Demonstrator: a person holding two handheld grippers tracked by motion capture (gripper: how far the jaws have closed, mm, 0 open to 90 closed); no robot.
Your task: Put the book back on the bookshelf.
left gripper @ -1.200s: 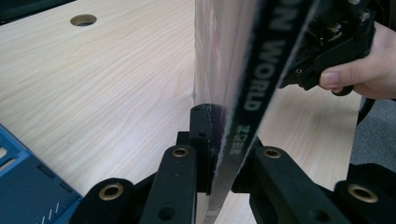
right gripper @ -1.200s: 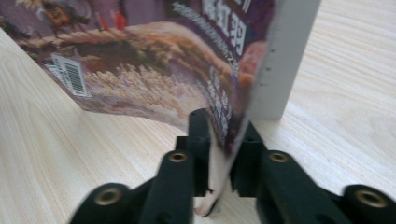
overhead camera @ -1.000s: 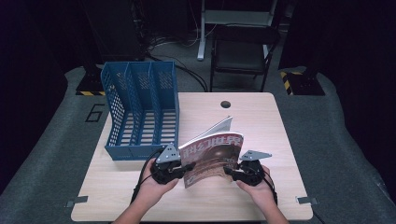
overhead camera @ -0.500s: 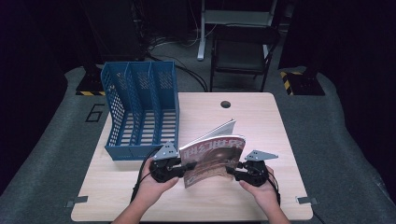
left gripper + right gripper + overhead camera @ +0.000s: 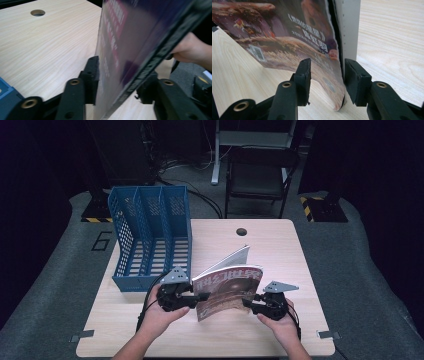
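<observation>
A magazine (image 5: 227, 287) with a dark illustrated cover stands tilted on its lower edge at the front middle of the wooden table (image 5: 270, 245), with its back pages fanned up. My left gripper (image 5: 192, 298) is at its left side; in the left gripper view the magazine's spine (image 5: 130, 45) fills the space between my left gripper's (image 5: 118, 77) jaws. My right gripper (image 5: 248, 303) is at the lower right corner. In the right gripper view the cover (image 5: 294, 32) curves loosely through the gap of my right gripper (image 5: 327, 72), and the white page block (image 5: 347, 30) lies against the right jaw.
A blue three-slot file holder (image 5: 150, 235) stands at the table's left, just behind my left hand. A cable hole (image 5: 242, 231) is near the far edge. A dark chair (image 5: 260, 175) stands beyond the table. The person's other hand (image 5: 190, 50) shows past the magazine.
The magazine has rocked slightly, flatter half a second ago and a little more upright now. Both hands and grippers stay in about the same places.
</observation>
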